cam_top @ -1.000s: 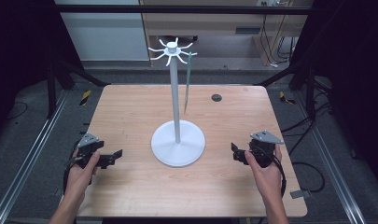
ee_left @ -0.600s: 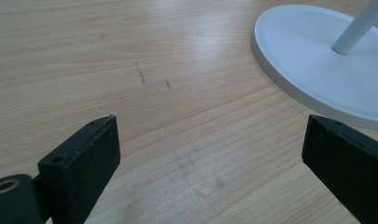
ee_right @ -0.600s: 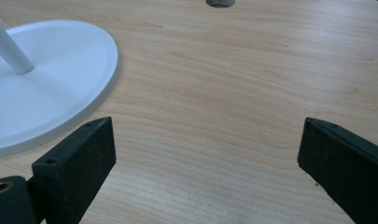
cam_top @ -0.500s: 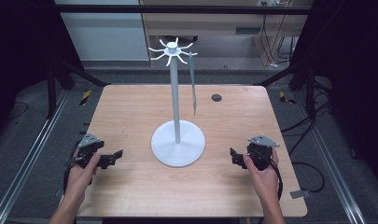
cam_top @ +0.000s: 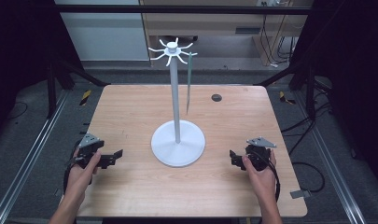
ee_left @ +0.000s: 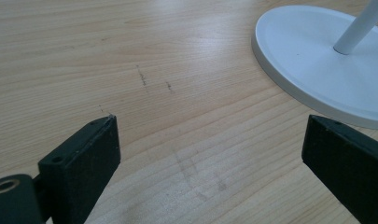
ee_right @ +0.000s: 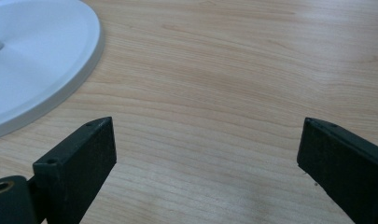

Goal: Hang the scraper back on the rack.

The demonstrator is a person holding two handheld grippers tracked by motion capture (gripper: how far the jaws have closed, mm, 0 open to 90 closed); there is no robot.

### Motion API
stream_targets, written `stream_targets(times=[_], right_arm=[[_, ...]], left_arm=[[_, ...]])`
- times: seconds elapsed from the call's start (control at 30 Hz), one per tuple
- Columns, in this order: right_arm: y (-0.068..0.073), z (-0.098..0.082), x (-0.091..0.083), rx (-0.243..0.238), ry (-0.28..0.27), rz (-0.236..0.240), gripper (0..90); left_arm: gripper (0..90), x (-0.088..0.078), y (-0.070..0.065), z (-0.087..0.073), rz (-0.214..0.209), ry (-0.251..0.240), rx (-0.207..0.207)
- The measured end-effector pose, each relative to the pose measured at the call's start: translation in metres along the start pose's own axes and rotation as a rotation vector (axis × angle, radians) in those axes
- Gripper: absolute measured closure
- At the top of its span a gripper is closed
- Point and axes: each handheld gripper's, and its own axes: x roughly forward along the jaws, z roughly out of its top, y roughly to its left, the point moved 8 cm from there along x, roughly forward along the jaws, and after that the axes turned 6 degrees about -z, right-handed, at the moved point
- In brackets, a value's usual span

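**On the bench, two spread claws flank a white hanging stand**

Either side of the white stand (cam_top: 178, 140), a person holds a two-jaw claw low over the wooden table (cam_top: 130, 107). The left gripper (cam_top: 113, 156) points inward, jaws spread wide with nothing between them; in the left gripper view the stand's round base (ee_left: 317, 70) lies ahead and to the right of the jaws, apart from them. The right gripper (cam_top: 233, 157) mirrors it, jaws likewise wide and bare, with the base (ee_right: 37, 60) ahead and to its left in the right gripper view.

High above both claws, a slim green strip (cam_top: 189, 84) hangs from one of the stand's top hooks (cam_top: 170, 50), dangling just beside the pole (cam_top: 175, 98). A small dark disc (cam_top: 216, 97) sits on the table well beyond the right claw.

Judging by the layout, the strip is the thing being worked with, and both claws appear parked. To handle it well, a claw should rise alongside the pole, close on the strip's lower half, and lift straight off the hook without nudging the top-heavy stand.
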Motion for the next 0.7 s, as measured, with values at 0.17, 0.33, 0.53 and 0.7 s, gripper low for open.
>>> stream_targets(times=[0.17,0.33,0.53,0.7], right_arm=[[-0.004,-0.003,0.004,0.002,0.008,-0.017,5.1],[-0.008,-0.005,0.008,0.005,0.003,-0.034,5.2],[-0.01,-0.01,0.011,0.034,0.006,-0.037,5.7],[-0.011,-0.013,0.012,0.059,0.011,-0.027,6.3]], left_arm=[[4.0,0.0,0.0,0.0,-0.001,0.003,0.0],[4.0,0.001,0.0,0.0,-0.002,0.005,0.003],[4.0,0.003,-0.001,0.001,-0.005,0.002,0.001],[4.0,0.004,-0.003,0.001,-0.009,0.004,0.009]])
